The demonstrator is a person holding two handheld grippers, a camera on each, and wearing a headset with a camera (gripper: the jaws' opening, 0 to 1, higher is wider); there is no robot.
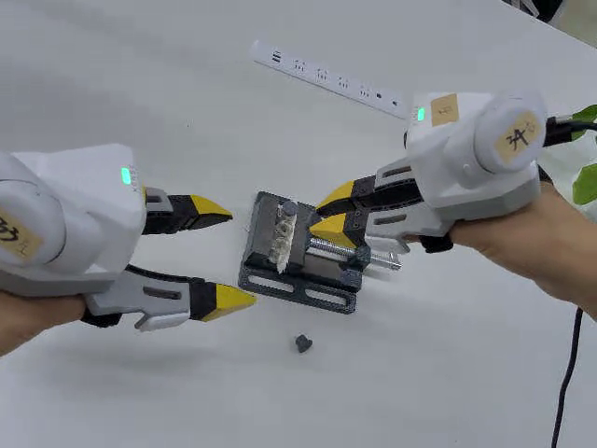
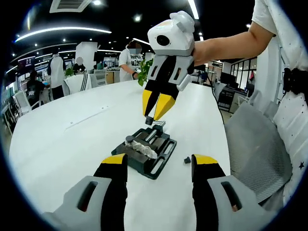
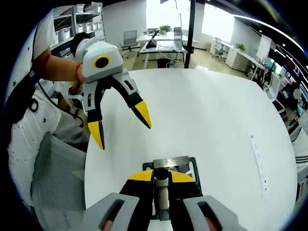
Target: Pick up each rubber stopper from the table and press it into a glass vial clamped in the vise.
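Head view: left gripper (image 1: pixel 227 254) at frame left, jaws wide apart, empty. The right gripper (image 1: pixel 322 217) is pinched nearly closed over the vise (image 1: pixel 298 285). The left gripper view shows a small dark rubber stopper (image 2: pixel 149 120) at its tips. A loose stopper (image 1: pixel 303 343) lies on the table below the vise. The vials (image 1: pixel 283 238) are hard to make out.

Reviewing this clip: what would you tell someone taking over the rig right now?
Left tongs: open, empty, beside the vise.
Right tongs: shut on a dark stopper, over the vise.
Vials clamped in the vise; one end vial seems to carry a grey stopper.
Left to do: press in the held one, then fetch the loose stopper lying on the table.
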